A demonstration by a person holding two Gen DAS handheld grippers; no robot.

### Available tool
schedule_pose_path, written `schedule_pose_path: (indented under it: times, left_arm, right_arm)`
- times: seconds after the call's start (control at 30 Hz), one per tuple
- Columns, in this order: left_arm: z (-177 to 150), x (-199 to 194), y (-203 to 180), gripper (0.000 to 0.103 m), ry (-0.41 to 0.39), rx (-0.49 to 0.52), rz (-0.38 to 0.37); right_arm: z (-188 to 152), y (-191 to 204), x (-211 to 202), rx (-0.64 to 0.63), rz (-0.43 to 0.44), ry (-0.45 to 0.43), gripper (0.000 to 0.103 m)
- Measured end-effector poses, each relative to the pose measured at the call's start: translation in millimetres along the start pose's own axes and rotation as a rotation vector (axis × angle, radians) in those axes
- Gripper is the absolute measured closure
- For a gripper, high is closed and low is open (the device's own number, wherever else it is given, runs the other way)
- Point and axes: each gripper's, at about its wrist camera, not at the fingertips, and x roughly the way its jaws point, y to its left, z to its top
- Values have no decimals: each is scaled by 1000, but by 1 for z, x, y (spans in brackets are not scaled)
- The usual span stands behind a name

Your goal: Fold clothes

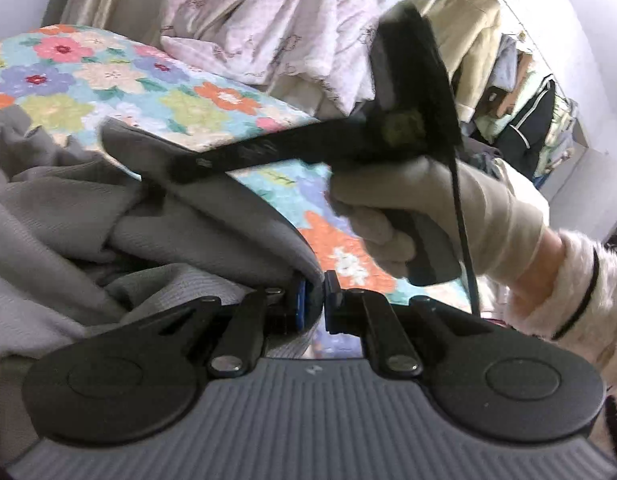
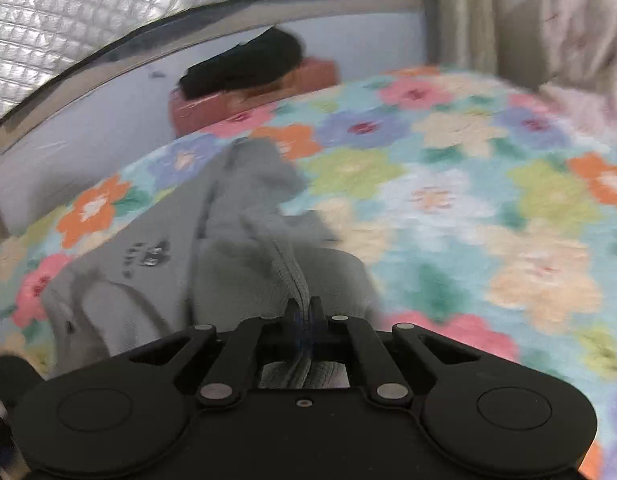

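A grey knit garment (image 1: 68, 216) lies bunched on a bed with a flowered cover (image 1: 108, 76). My left gripper (image 1: 314, 300) is shut on a rounded fold at the garment's edge, low in the left wrist view. The other gripper (image 1: 180, 168), held by a gloved hand (image 1: 428, 208), reaches in from the right and meets the grey cloth further back. In the right wrist view the grey garment (image 2: 244, 216) stretches away over the flowered cover (image 2: 468, 184), and my right gripper (image 2: 304, 312) is shut on a ribbed seam of it. A dark print (image 2: 146, 258) shows on the cloth.
A pile of pale pink bedding (image 1: 268, 24) lies at the back of the bed. Clothes hang on a rack (image 1: 520, 92) to the right. A black item (image 2: 244, 64) rests on a red cushion (image 2: 252, 96) by the far wall, under a quilted window cover (image 2: 148, 12).
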Motion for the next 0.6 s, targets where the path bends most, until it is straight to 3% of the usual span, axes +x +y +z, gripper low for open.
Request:
schedule_pose_path:
  times: [0.17,0.23,0.33,0.43,0.6]
  left_arm:
    - [8,-12,13,87,35,9,96]
    - [18,-24,27,65,23,-15,171]
    - [43,-37,51,60,-23,-13,291]
    - [74,-31,75,50,-19,31,398]
    - [109,19,117,49,115,150,533]
  right_arm:
    - [-38,-54,-47,144,-145,-10,99]
    - [-52,-71,-58,192,-177,-9,99]
    - [-70,-87,-63,232,-197,13,99]
    - [-81,-97,-56,261,-174,36,99]
    - [-86,-102,-40,299,-87,45,94]
